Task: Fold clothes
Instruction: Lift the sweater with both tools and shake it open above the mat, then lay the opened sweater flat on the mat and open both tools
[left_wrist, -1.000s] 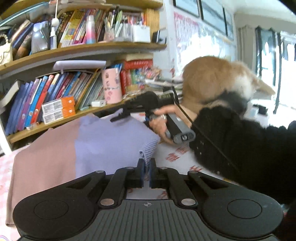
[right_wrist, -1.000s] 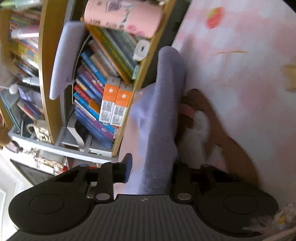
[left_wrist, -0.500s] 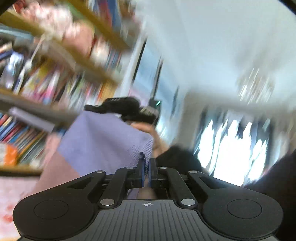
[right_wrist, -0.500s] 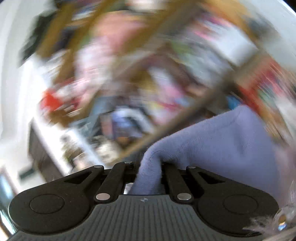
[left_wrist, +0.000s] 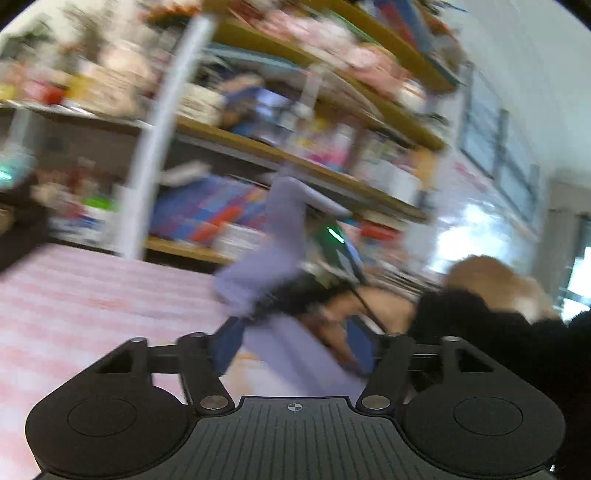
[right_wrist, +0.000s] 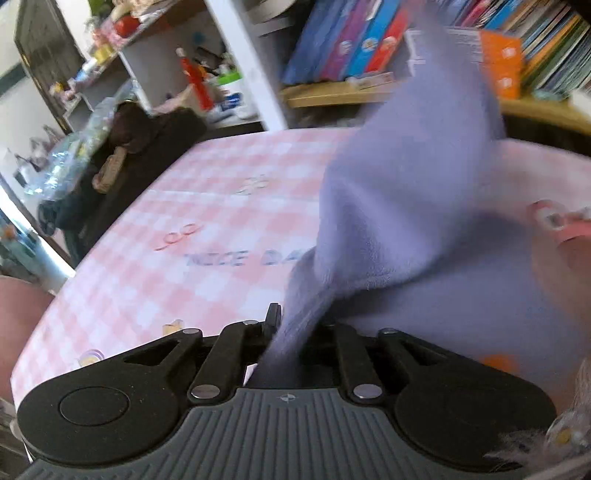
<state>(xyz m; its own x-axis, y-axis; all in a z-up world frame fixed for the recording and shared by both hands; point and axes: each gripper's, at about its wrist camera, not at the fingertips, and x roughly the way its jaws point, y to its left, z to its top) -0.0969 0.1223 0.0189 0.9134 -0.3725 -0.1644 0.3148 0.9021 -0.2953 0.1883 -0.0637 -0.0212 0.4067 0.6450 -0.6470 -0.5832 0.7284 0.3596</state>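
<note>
A lavender fleece garment (right_wrist: 417, 206) hangs over the pink checked tablecloth (right_wrist: 177, 229). My right gripper (right_wrist: 295, 325) is shut on a fold of it, and the cloth rises up and to the right from the jaws. In the blurred left wrist view the same garment (left_wrist: 273, 258) shows ahead, held by the other gripper and hand. My left gripper (left_wrist: 295, 347) is open, its jaws wide apart, with lavender cloth lying between and beyond them, not gripped.
Bookshelves (left_wrist: 303, 162) full of books and clutter stand behind the table. A white shelf post (right_wrist: 243, 62) rises at the table's far edge. A dark chair with a bag (right_wrist: 122, 155) is at the far left. An orange cat (left_wrist: 491, 280) sits at right.
Both grippers swung fast and lifted the garment off the table. My left gripper, shut on the lavender edge before, has opened and let go. The right one keeps its hold.
</note>
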